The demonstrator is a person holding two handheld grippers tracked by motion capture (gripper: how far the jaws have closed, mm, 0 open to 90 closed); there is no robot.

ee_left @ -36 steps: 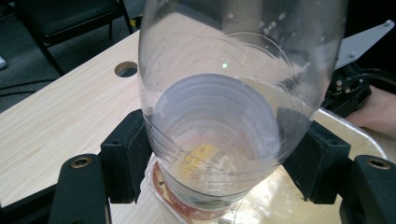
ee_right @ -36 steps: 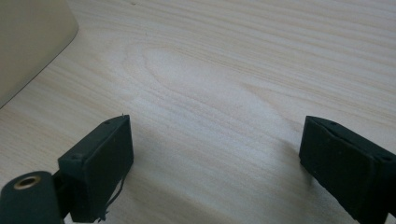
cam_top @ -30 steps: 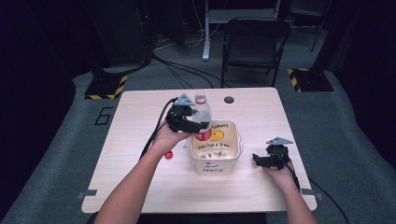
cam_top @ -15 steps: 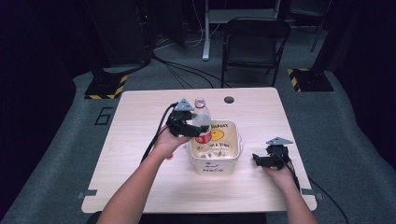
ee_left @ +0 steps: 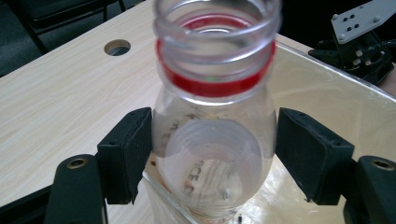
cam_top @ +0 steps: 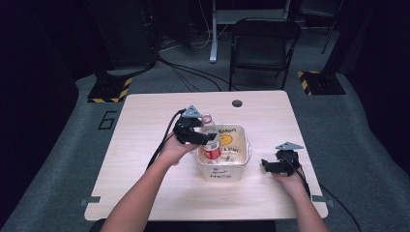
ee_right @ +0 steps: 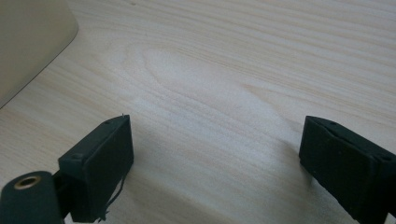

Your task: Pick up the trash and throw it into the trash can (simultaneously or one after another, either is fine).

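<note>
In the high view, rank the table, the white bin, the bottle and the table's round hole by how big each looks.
1. Table, largest by far.
2. White bin.
3. Bottle, standing in the bin between the left gripper's fingers.
4. Round hole, smallest.
None of them look alike in size.

Grippers: two, the left gripper [cam_top: 212, 138] and the right gripper [cam_top: 265, 165]
Bottles: one clear bottle [ee_left: 212, 107], uncapped, between the left gripper's jaws
Bins: one white bin [cam_top: 245, 157], under the left gripper, left of the right gripper
Tables: one wooden table [cam_top: 145, 121]
Chairs: one black chair [cam_top: 263, 46], well beyond both grippers
</note>
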